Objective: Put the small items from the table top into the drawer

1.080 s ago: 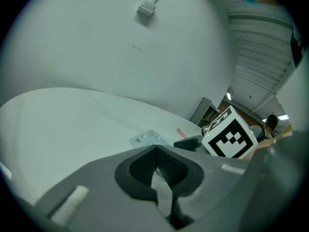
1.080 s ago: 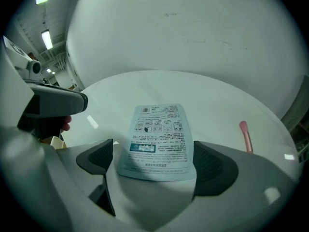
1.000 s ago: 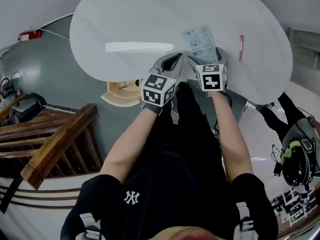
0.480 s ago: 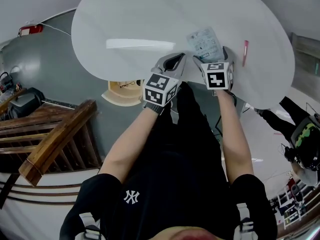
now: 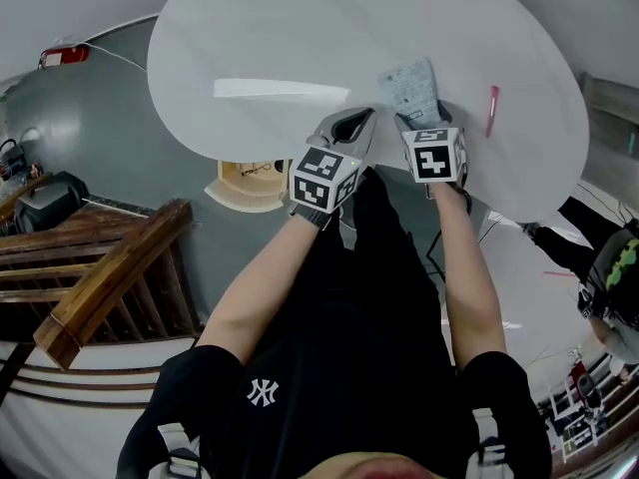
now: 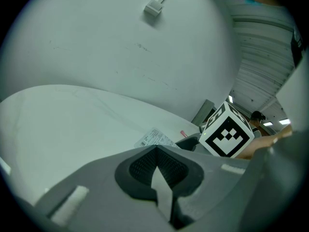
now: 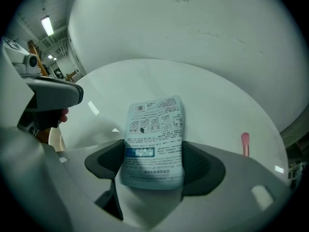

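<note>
A printed pale-blue packet lies on the white round table near its front edge. My right gripper points steeply down at it. In the right gripper view its jaws have just been closing, and both pads now press the sides of the packet at its near end; the right gripper is shut on it. A thin pink item lies to the right, apart from the packet. My left gripper hovers just left at the table's edge, shut and empty.
A pale wooden compartment shows below the table's front edge, left of my arms. A wooden stair rail runs at the left. Another person stands at the far right on the floor.
My right gripper has edged forward over the packet's near end and its jaws have come in against the packet's sides. The left gripper has stayed put.
</note>
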